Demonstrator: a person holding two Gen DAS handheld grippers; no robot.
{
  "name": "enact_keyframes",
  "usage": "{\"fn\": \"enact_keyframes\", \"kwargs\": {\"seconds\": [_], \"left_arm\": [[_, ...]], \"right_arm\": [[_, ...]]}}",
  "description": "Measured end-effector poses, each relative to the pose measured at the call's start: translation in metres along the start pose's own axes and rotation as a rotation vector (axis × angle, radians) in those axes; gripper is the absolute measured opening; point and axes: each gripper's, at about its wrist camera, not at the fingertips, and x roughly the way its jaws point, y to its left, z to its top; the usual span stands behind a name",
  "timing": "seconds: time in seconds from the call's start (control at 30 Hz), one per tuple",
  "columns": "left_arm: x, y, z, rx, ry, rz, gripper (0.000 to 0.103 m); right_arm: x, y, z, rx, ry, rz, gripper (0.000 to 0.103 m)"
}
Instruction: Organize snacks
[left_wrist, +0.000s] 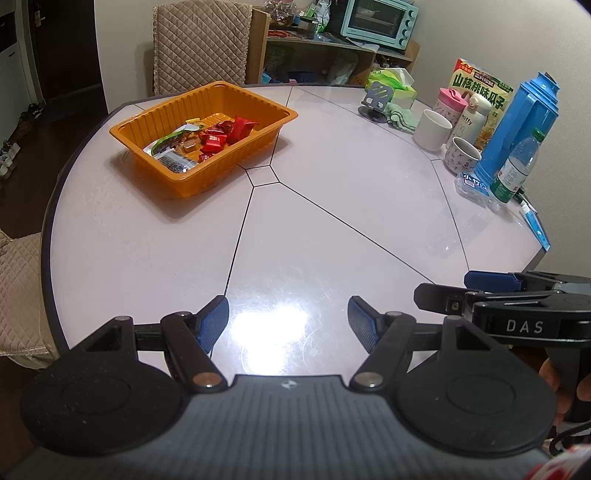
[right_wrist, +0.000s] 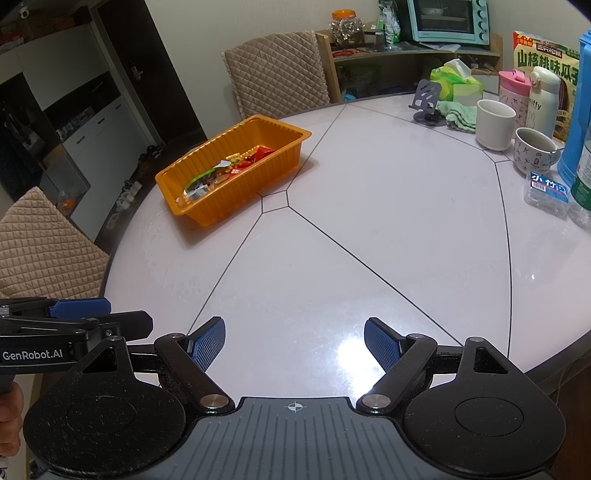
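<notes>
Hovering over the table (left_wrist: 332, 206), both left fingers (left_wrist: 214, 323) and right fingers (right_wrist: 207, 345) stand wide, holding nothing; the tray (left_wrist: 192, 181) of snacks (left_wrist: 214, 138) sits far ahead, leftward, wrappers unreadable.

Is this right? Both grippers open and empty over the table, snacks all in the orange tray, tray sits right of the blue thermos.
Not quite: the orange tray sits left of the blue thermos, far across the table, as the left wrist view shows. Left gripper and right gripper are open and empty.
</notes>
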Motion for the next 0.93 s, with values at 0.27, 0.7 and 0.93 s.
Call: {"fn": "enact_keyframes", "kwargs": {"seconds": [0.27,0.7,0.93], "left_arm": [[0.0,0.0008,0.0003,-0.001,0.0,0.001,0.07],[-0.0001,0.0009,0.0003,-0.003,-0.001,0.001,0.071],[0.0001,0.003,0.0019,-0.005,0.0,0.002,0.072]], "right_arm": [[0.0009,0.0009,0.0003,0.0,0.0,0.0,0.082],[0.0023,0.0019,0.0002,0.002,0.002,0.0,0.082],[0.0032,0.0021,0.0003,0.003,0.004,0.001,0.082]]}}
